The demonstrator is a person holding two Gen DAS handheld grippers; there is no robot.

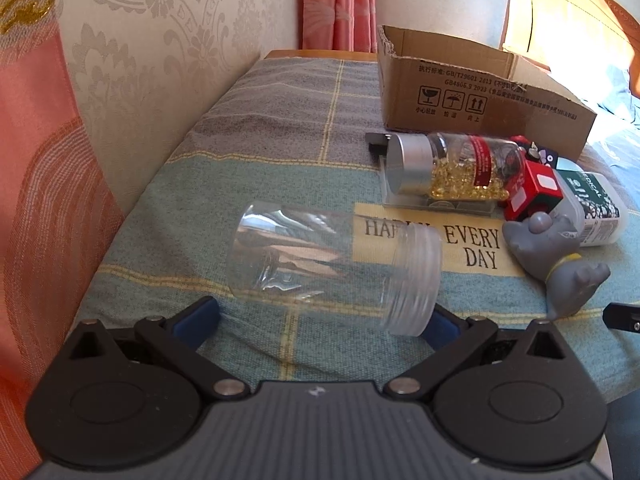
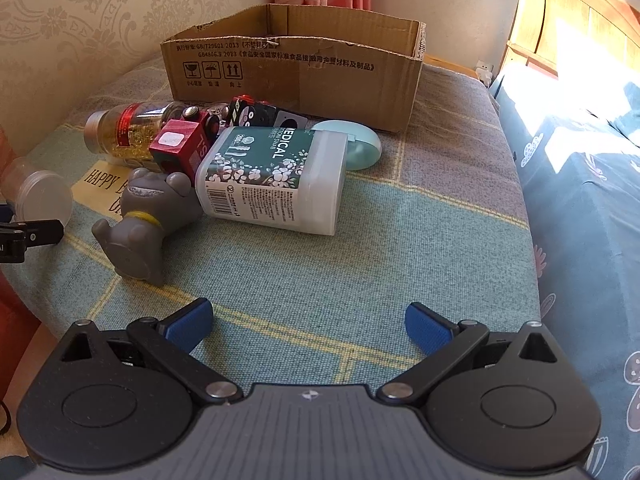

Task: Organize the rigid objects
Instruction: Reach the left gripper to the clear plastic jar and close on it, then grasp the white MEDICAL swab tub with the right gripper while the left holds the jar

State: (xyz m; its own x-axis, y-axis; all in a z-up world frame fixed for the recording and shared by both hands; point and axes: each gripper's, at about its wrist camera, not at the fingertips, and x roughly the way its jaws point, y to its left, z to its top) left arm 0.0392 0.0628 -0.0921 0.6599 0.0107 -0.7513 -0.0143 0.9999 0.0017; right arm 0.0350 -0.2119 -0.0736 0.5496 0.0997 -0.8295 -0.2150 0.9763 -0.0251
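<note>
Peering past my left gripper [image 1: 320, 316], I find its right blue finger half hidden behind the empty clear jar [image 1: 336, 268], which lies on its side on the tabletop [image 1: 256, 176] between the spread fingers; whether they touch it I cannot tell. My right gripper [image 2: 310, 320] is wide open over bare cloth, holding nothing. Ahead, the capsule bottle [image 1: 452, 168], red toy train [image 2: 180, 148], grey figurine [image 2: 144, 216] and cotton swab box [image 2: 276, 180] crowd together before the cardboard box [image 2: 296, 76]. A mint case [image 2: 360, 146] is mostly covered.
</note>
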